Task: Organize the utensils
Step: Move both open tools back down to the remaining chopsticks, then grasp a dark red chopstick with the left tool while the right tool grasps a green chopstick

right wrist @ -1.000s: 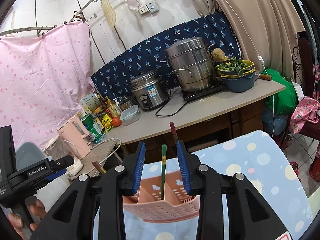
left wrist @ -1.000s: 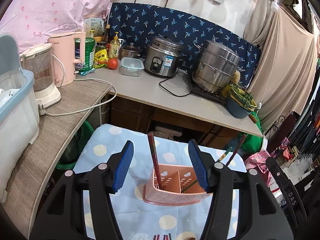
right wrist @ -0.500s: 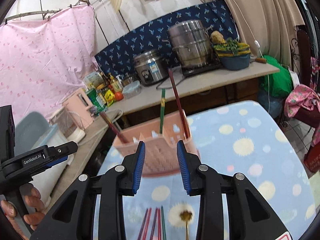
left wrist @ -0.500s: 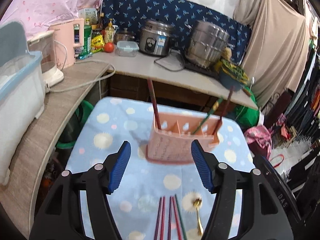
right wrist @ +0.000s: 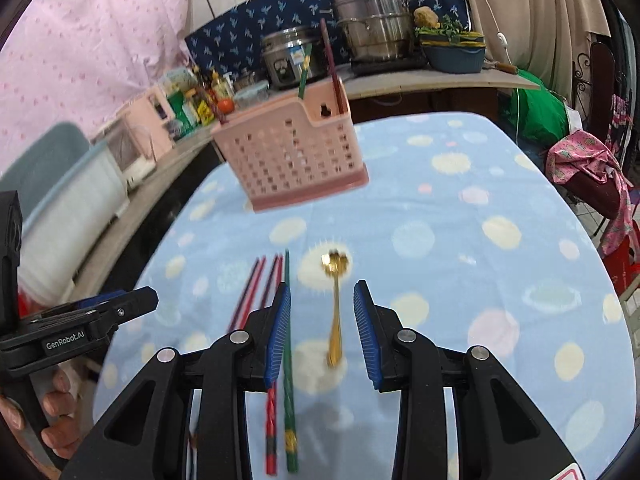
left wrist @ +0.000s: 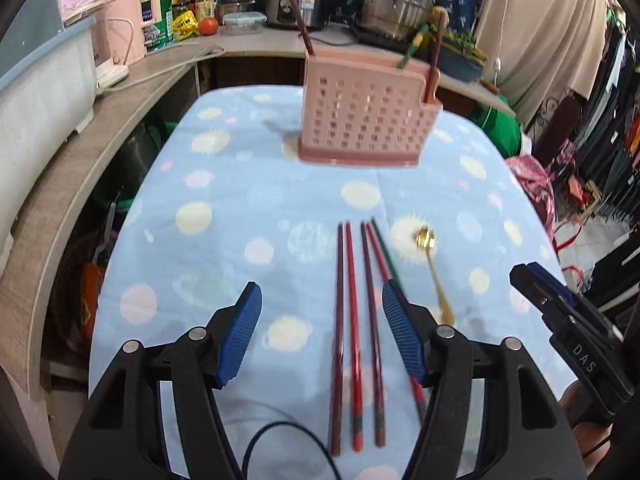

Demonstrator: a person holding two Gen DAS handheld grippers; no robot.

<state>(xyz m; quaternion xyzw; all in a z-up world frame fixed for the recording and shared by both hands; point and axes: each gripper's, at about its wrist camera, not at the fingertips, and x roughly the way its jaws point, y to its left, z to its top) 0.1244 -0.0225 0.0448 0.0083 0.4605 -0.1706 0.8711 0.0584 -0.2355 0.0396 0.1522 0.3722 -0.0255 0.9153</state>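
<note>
- Chopsticks (left wrist: 352,320) lay between the left gripper (left wrist: 322,334)'s released fingers; best pinch one only.
- Right gripper (right wrist: 322,330), fingers released, straddled the gold spoon (right wrist: 337,308); center its handle.

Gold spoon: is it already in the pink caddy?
No, the gold spoon lies on the dotted cloth, apart from the pink caddy.

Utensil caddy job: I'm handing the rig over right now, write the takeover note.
Left tongs: open, empty, over the red chopsticks.
Right tongs: open, empty, astride the gold metal spoon.
Pink perforated plastic caddy stands on the blue dotted cloth.
Done: two dark red chopsticks and one green one stand in the caddy.
Left: four red chopsticks, one green chopstick and the spoon lie on the cloth.
</note>
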